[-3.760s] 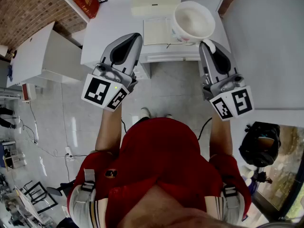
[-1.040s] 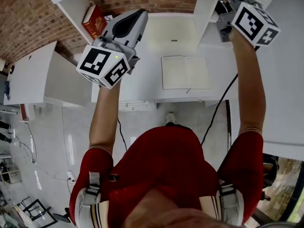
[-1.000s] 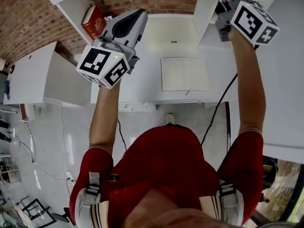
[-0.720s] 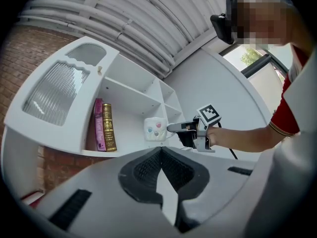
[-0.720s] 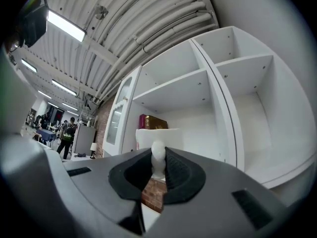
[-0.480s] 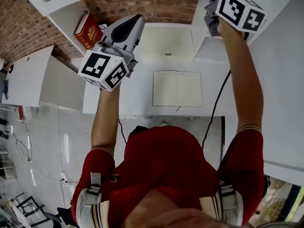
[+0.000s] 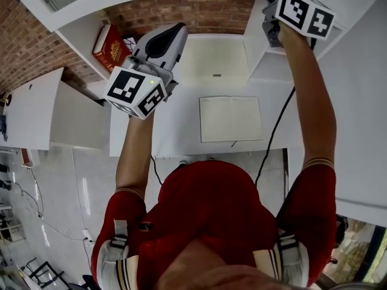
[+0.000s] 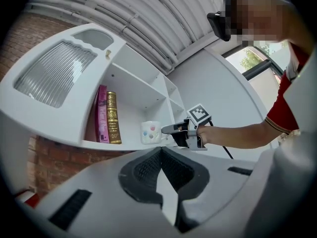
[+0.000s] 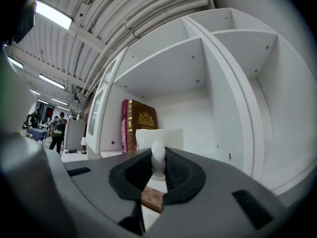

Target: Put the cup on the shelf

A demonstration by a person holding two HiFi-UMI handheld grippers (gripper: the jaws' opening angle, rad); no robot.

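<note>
Books mark the left side: a red book point(image 7: 109, 46) lies in a low white cubby beside the brick wall point(image 7: 181, 8). Just right of it the left gripper point(image 7: 172, 36) hangs in the air above the white desk point(image 7: 175, 125), its jaws pressed together with nothing between them. Farther right on the desk lies an open notebook point(image 7: 231, 118), well apart from both tools. At the far right the person's arm is stretched up and the right gripper point(image 8: 165, 129) is level with the upper shelf point(image 8: 114, 144). On that shelf, from the left, a pink book point(image 8: 101, 114) and a brown book with gold lettering point(image 8: 113, 117) stand upright and touching. Just right of them is the white cup point(image 8: 150, 132) with coloured dots on its side. The right gripper's jaws are clenched on the cup's handle point(image 9: 158, 158). The cup sits upright at the level of the shelf board, near its front edge; whether its base rests on the board cannot be told.
</note>
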